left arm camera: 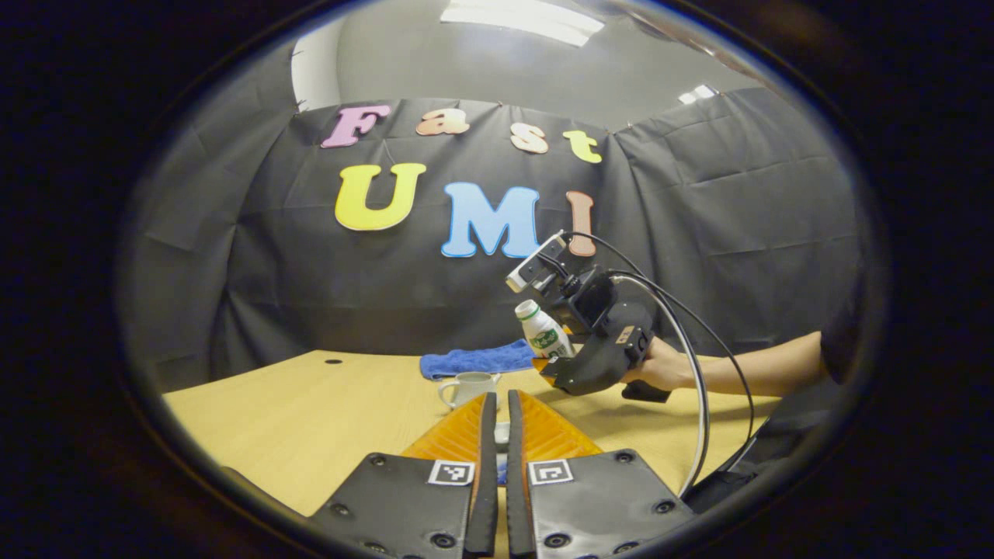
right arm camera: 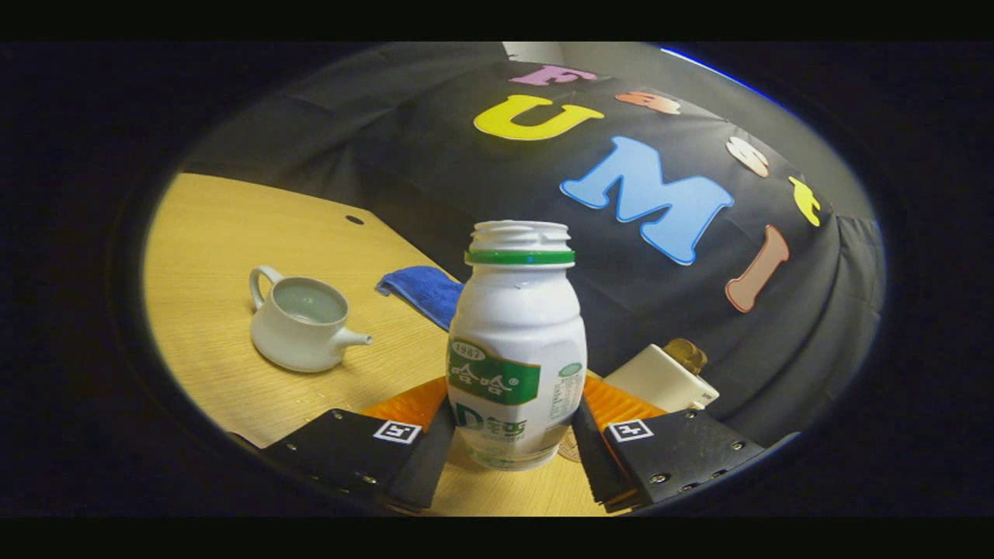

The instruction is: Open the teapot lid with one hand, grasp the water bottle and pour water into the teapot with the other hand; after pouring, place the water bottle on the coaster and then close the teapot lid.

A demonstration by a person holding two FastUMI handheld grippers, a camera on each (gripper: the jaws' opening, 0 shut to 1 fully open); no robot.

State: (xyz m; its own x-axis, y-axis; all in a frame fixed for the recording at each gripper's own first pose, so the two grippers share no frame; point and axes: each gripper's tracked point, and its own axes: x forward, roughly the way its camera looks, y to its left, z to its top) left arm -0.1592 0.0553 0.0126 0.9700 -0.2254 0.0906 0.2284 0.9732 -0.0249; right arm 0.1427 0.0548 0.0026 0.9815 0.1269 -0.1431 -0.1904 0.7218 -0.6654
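Right gripper view: water bottle upright, clamped between right gripper fingers.

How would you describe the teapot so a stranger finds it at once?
On the light wooden table, look in front of the folded blue cloth. There stands the small white ceramic teapot; unlike the white plastic bottle, it has a loop handle, short spout and open top.

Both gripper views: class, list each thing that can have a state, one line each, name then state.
White ceramic teapot: lid off, upright on table, liquid inside.
White plastic water bottle: uncapped, held off the table.
Right gripper: shut on the bottle.
Left gripper: nearly shut on a small pale thing, likely the lid.
Blue cloth: lying crumpled.
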